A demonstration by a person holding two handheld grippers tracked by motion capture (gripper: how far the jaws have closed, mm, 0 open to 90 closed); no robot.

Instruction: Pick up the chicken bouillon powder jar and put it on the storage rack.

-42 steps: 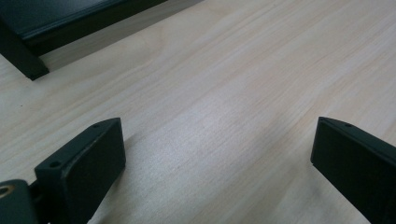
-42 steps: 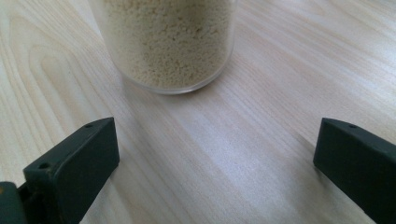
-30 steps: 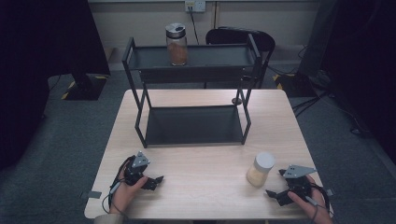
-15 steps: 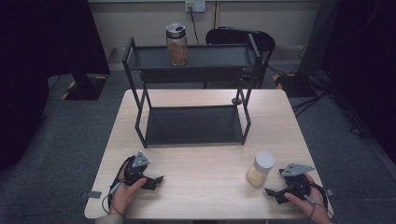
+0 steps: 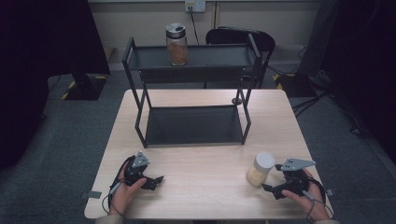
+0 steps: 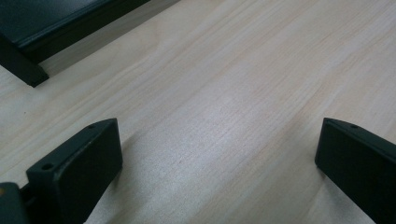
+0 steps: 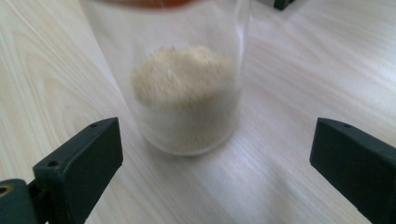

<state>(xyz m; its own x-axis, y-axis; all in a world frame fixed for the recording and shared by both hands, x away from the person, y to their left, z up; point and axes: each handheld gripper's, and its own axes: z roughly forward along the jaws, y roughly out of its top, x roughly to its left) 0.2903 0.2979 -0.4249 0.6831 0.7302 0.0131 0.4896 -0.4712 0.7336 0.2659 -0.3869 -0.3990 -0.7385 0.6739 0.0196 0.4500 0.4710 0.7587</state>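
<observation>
Fingers (image 7: pixel 74 172) of right gripper (image 7: pixel 212 168) spread wide, empty, jar (image 7: pixel 187 74) of pale powder (image 7: pixel 184 93) ahead

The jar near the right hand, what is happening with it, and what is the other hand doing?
A person holds one tool in each hand at a wooden table. The right tool is open and points at a clear jar of pale powder, which stands on the table ahead of its jaws, not gripped. The left tool is open over bare wood. Behind stands a black two-tier rack, with a jar of brown powder on its top shelf.
</observation>
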